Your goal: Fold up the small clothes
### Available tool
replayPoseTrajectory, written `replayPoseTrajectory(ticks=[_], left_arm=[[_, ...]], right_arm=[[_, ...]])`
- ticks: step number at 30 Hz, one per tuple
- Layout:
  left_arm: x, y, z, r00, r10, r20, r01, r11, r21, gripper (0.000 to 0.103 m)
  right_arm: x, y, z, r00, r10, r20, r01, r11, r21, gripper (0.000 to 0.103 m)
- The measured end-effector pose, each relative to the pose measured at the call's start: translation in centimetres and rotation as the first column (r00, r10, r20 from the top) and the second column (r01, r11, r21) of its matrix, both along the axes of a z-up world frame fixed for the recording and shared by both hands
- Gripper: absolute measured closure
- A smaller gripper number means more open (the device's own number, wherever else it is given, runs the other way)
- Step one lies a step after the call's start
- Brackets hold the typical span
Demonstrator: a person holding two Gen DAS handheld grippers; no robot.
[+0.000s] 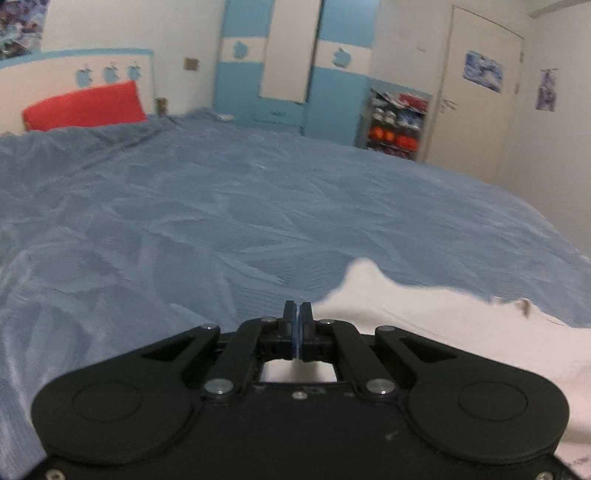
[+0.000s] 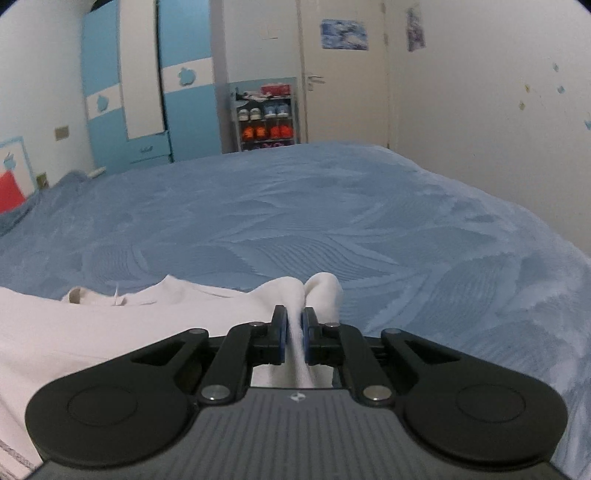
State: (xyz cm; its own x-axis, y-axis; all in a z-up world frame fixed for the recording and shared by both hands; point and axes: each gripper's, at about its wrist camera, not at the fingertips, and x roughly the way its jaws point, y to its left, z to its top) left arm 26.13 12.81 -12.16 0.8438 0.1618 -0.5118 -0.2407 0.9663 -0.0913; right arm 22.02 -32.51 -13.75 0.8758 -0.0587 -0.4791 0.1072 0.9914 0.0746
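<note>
Grab step: right gripper (image 2: 294, 323) pinches shirt (image 2: 92, 325) fold; left gripper (image 1: 298, 317) closed, seemingly empty, shirt just right. Next: regrip left, lift.

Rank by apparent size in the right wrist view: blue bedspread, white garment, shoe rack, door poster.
1. blue bedspread
2. white garment, though nearness to the camera inflates it
3. shoe rack
4. door poster
</note>
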Motion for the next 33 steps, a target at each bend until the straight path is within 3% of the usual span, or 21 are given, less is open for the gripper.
replayPoseTrajectory(ticks=[2,5,8,10,12,15,18,22,23,24,25,30,33], left_arm=[[0.8,0.3,-1.2,0.997,0.068,-0.025,-0.064,0.991,0.116,0.103],[1.7,2.9,-3.1,0.992,0.039,-0.119,-0.047,0.997,-0.063,0.103],[2.4,3.0,-3.9,0.989,0.005,-0.149,-0.018,0.996,-0.087,0.101],[2.6,2.6,-3.7,0.990,-0.019,-0.138,0.008,0.997,-0.079,0.093],[3.3,2.1,-3.5,0.989,-0.060,-0.133,0.046,0.994,-0.104,0.060],[3.9,0.8,-3.1,0.986,-0.116,-0.124,0.097,0.984,-0.151,0.052],[5.6,-0.3,-4.1,0.966,-0.176,-0.188,0.148,0.977,-0.153,0.050],[7.5,-2.0,-6.1,0.935,-0.212,-0.286,0.199,0.977,-0.074,0.053],[7.7,-2.4,-6.4,0.929,-0.217,-0.299,0.210,0.976,-0.054,0.061],[7.9,-2.8,-6.6,0.925,-0.227,-0.306,0.229,0.973,-0.031,0.085],[8.0,-3.0,-6.5,0.929,-0.210,-0.306,0.219,0.976,-0.006,0.097],[4.9,-2.3,-2.9,0.977,-0.178,-0.120,0.181,0.983,0.011,0.097],[2.0,-2.6,-0.2,0.989,-0.146,-0.011,0.146,0.989,0.032,0.096]], right_arm=[[0.8,0.3,-0.6,0.999,-0.033,-0.020,0.032,0.998,-0.050,0.094],[2.5,-1.4,-2.8,0.994,-0.062,-0.093,0.065,0.997,0.029,0.094],[3.1,-2.7,-4.3,0.990,-0.056,-0.130,0.068,0.994,0.086,0.093],[3.0,-2.8,-4.4,0.991,-0.052,-0.127,0.063,0.994,0.088,0.092],[3.2,-2.8,-4.3,0.990,-0.048,-0.131,0.059,0.995,0.081,0.091],[3.2,-2.7,-4.3,0.990,-0.050,-0.134,0.062,0.995,0.083,0.090],[3.1,-2.5,-4.2,0.989,-0.052,-0.137,0.065,0.994,0.088,0.088],[3.3,-2.4,-4.2,0.989,-0.048,-0.141,0.059,0.995,0.074,0.090],[3.2,-2.3,-4.2,0.989,-0.047,-0.138,0.057,0.996,0.068,0.090],[3.1,-2.3,-4.2,0.990,-0.048,-0.134,0.057,0.996,0.063,0.091],[3.0,-2.2,-4.1,0.990,-0.052,-0.128,0.060,0.996,0.061,0.093],[1.3,-1.5,-2.2,0.996,-0.072,-0.052,0.074,0.996,0.048,0.094],[-0.3,-0.8,-0.1,0.997,-0.078,0.023,0.077,0.995,0.059,0.094]])
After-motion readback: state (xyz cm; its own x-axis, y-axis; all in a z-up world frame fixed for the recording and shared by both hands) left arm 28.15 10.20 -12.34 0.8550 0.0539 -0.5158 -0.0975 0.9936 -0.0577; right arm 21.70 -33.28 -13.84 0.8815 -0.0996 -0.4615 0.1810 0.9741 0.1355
